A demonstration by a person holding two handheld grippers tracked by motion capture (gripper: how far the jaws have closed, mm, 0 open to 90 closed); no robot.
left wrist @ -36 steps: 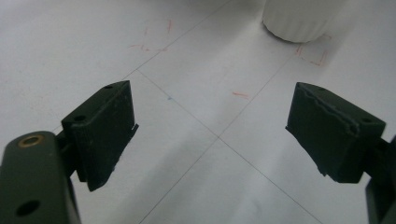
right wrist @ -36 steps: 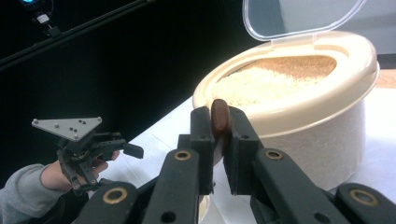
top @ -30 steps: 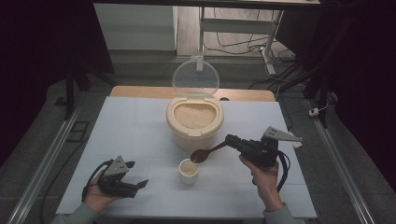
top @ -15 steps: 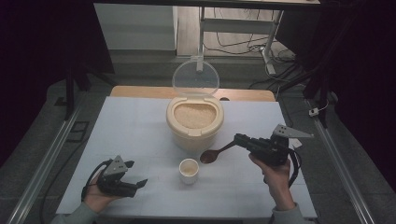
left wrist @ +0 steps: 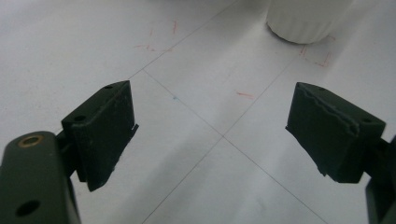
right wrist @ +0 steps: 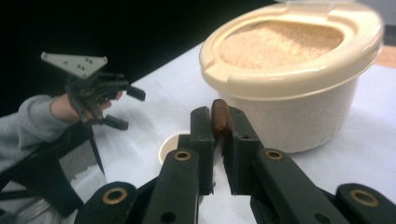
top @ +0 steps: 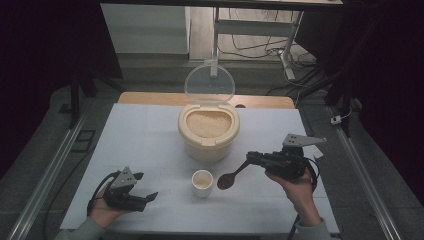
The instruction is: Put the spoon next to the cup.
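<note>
A cream container [top: 207,131] full of rice stands mid-table with its clear lid [top: 209,82] raised. A small white cup [top: 202,182] sits in front of it. My right gripper [top: 251,160] is shut on the handle of a brown spoon [top: 229,179], whose bowl hangs low just right of the cup. In the right gripper view the handle end [right wrist: 219,116] shows between the closed jaws, with the container [right wrist: 289,70] behind and the cup [right wrist: 169,145] partly hidden. My left gripper [top: 146,186] rests open at the front left; its jaws [left wrist: 210,121] stand wide over bare table, with the cup's base [left wrist: 308,18] ahead.
The white table top [top: 145,135] has faint drawn lines and red marks [left wrist: 243,94]. Metal rails run along both sides of the table. A wooden strip [top: 150,98] lies at the far edge. In the right gripper view the left gripper [right wrist: 128,107] shows farther off.
The spoon's bowl has moved from above the cup to its right and lower toward the table. The left gripper has stayed put.
</note>
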